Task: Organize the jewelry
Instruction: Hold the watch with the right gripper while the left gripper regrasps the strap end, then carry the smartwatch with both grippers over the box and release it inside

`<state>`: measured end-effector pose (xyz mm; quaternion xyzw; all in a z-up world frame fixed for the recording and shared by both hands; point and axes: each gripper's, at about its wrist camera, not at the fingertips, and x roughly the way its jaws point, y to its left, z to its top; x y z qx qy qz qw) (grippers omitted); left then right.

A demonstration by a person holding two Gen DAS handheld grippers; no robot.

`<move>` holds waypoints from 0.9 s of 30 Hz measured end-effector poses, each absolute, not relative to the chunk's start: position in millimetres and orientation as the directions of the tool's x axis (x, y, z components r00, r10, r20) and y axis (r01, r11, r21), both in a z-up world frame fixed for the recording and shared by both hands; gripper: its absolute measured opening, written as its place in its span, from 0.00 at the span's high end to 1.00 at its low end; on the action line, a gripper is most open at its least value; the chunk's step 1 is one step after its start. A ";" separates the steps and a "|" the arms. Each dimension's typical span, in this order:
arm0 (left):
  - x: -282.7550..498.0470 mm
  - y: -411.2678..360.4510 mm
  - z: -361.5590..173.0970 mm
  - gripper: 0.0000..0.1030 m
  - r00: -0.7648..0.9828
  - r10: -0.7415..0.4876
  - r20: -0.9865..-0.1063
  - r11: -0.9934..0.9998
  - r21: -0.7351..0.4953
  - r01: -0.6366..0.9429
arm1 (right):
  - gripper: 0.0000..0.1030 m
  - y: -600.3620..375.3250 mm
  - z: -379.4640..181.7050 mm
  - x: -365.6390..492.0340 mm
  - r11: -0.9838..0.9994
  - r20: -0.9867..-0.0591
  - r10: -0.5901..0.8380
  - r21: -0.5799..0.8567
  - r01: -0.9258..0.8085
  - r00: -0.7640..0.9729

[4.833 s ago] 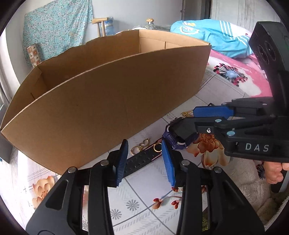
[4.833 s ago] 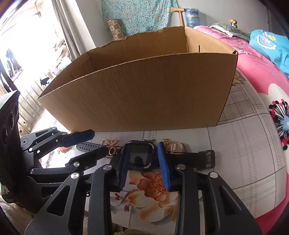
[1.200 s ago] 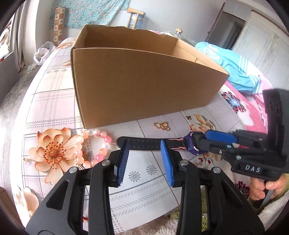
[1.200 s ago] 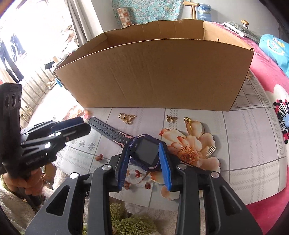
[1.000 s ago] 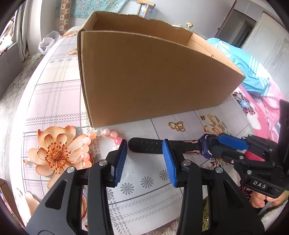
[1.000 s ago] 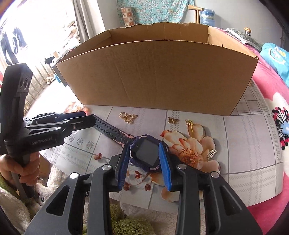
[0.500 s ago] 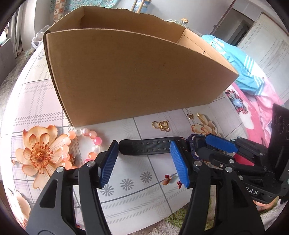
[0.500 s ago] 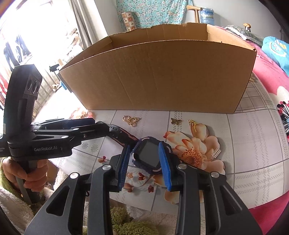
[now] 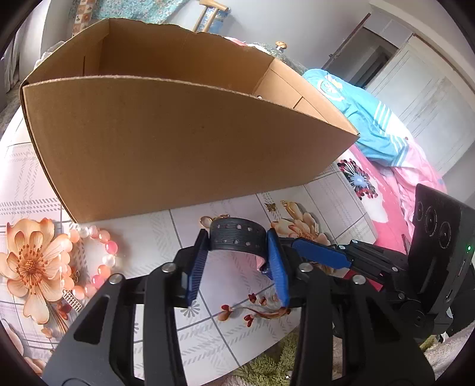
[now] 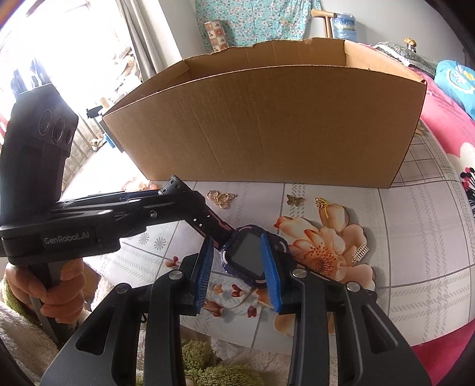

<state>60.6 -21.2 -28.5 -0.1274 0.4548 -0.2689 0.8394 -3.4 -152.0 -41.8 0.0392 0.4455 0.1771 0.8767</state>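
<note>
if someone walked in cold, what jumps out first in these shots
The big open cardboard box fills the back of both views. In front of it, on the flowered cloth, the right tool is shut on a purple smartwatch, while the left tool is closing on its dark strap, bowed up between the pads. A pink bead bracelet lies left of the strap, near the box's corner.

Bright window (image 10: 74, 59) left — white walls (image 9: 297, 23), pink floral bedding (image 9: 415, 178).
</note>
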 end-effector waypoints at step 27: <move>19.6 -42.9 -36.0 0.84 0.568 -0.288 -0.771 0.902 -0.019 0.431 | 0.68 -247.0 -52.1 -24.8 0.942 -0.805 0.225 0.324 0.089 0.548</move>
